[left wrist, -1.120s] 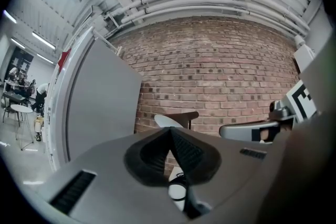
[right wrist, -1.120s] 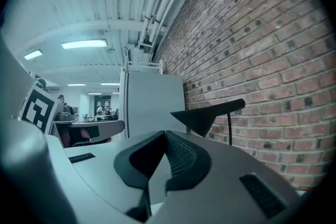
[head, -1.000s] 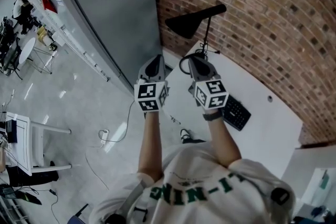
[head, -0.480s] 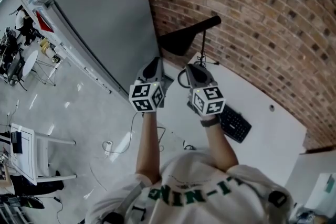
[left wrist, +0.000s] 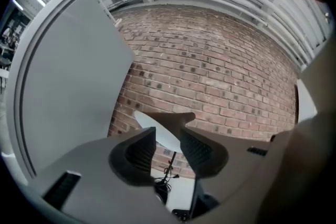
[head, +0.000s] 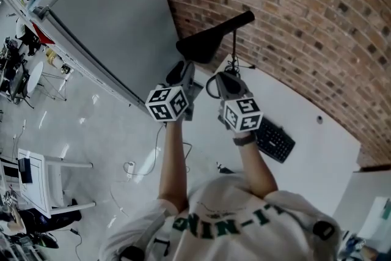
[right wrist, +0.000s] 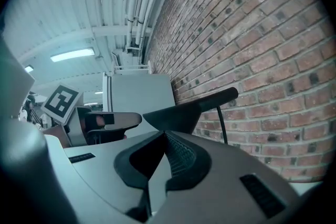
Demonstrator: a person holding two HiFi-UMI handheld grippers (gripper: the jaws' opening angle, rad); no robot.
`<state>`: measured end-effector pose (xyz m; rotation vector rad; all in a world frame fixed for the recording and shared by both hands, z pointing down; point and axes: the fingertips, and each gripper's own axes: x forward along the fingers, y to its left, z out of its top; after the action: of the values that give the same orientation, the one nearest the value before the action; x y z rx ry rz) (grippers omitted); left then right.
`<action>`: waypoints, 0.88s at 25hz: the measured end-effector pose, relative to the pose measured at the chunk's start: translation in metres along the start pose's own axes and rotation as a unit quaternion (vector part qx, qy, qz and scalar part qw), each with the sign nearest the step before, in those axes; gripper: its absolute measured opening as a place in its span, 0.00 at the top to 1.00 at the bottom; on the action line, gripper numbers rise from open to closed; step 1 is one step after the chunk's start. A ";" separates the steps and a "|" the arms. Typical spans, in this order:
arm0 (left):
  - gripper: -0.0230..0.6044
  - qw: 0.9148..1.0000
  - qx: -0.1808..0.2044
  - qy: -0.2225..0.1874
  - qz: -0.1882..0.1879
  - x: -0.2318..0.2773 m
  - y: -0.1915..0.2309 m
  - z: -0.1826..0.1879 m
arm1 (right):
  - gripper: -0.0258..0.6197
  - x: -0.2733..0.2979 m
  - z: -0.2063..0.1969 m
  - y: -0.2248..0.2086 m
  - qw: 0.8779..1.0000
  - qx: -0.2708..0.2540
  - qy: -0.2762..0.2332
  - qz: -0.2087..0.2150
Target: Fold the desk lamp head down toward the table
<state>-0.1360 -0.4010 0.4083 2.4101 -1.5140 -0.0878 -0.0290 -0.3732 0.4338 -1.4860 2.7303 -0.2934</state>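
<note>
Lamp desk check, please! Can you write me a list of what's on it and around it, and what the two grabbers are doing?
Surface: white table, mostly bare.
Job's things: black desk lamp head, raised on its thin stem, not folded down yet.
Clutter: black keyboard.
Grippers: left gripper has just been opening; its jaws are apart with nothing pinched, and the lamp head shows beyond the gap. Right gripper is shut and empty.
Cables: black cord looped by the lamp's foot; thin floor cable.
Surroundings: brick wall, grey panel, white chair.
</note>
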 end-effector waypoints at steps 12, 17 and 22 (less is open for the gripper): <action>0.76 0.986 -0.137 -0.029 -0.088 0.021 -0.008 -0.005 | 0.96 0.006 -0.021 -0.020 0.999 0.015 0.032 -0.008; 0.76 0.977 -0.179 -0.046 -0.104 0.025 -0.008 -0.003 | 0.96 0.005 -0.029 -0.027 0.999 0.022 0.042 -0.010; 0.89 0.975 -0.186 -0.055 -0.110 0.029 -0.007 -0.004 | 0.96 0.005 -0.034 -0.036 0.999 0.025 0.046 -0.015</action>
<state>-0.1160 -0.4228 0.4131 2.2816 -1.1432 -0.5106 -0.0054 -0.3915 0.4740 -1.5382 2.7504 -0.4383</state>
